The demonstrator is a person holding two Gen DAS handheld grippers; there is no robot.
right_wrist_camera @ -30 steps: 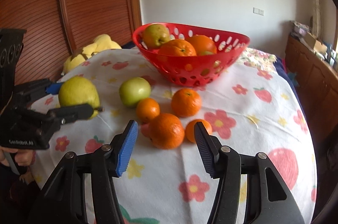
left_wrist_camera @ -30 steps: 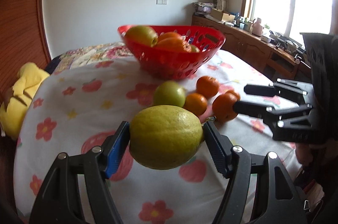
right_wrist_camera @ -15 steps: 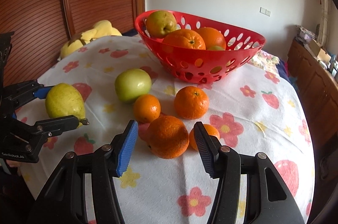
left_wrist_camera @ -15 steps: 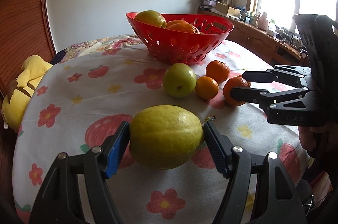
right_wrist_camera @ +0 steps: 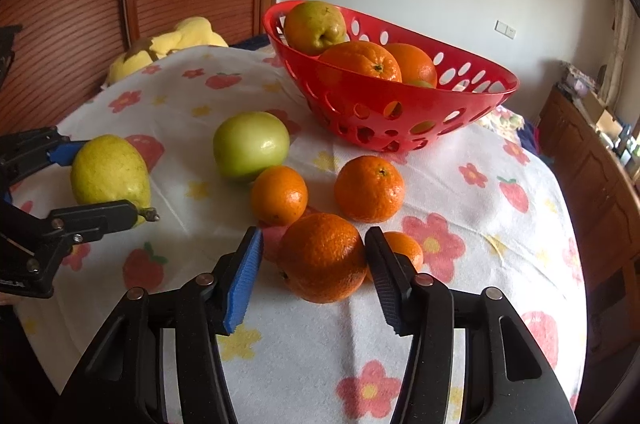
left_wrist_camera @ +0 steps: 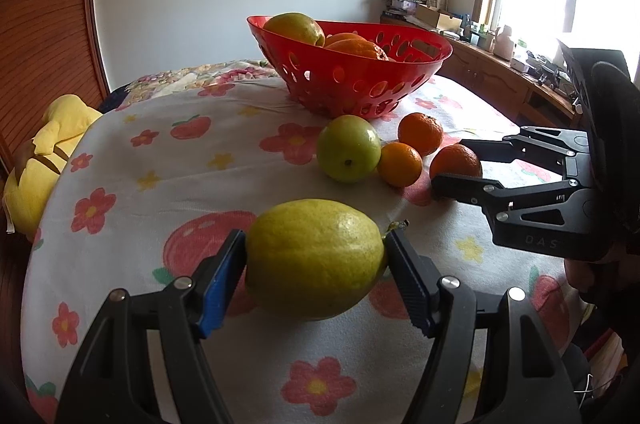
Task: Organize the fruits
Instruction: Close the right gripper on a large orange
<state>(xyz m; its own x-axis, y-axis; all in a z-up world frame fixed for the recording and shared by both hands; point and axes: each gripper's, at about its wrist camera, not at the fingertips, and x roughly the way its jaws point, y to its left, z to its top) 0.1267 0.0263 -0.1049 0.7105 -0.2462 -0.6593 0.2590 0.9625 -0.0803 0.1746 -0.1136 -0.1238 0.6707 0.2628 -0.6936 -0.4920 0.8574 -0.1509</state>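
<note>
My left gripper [left_wrist_camera: 315,240] is shut on a yellow-green lemon [left_wrist_camera: 314,260], held just above the flowered cloth [left_wrist_camera: 160,164]. From the right wrist view the same lemon [right_wrist_camera: 110,172] and left gripper [right_wrist_camera: 108,180] are at the left. My right gripper [right_wrist_camera: 314,236] straddles a large orange [right_wrist_camera: 322,258] on the cloth. Its jaws are closing; the right pad is at the peel and a gap remains at the blue left pad. A green apple [right_wrist_camera: 250,146] and three smaller oranges lie beyond. The red basket [right_wrist_camera: 400,116] holds oranges and a pear.
A yellow plush toy [left_wrist_camera: 44,152] lies at the table's left edge by the wooden panel wall. A low wooden cabinet [left_wrist_camera: 500,80] with clutter runs under the window on the right. Bare cloth lies in front of both grippers.
My right gripper has advanced so the large orange now sits between its fingers, and its jaws have narrowed. The left gripper still holds the lemon in about the same place.
</note>
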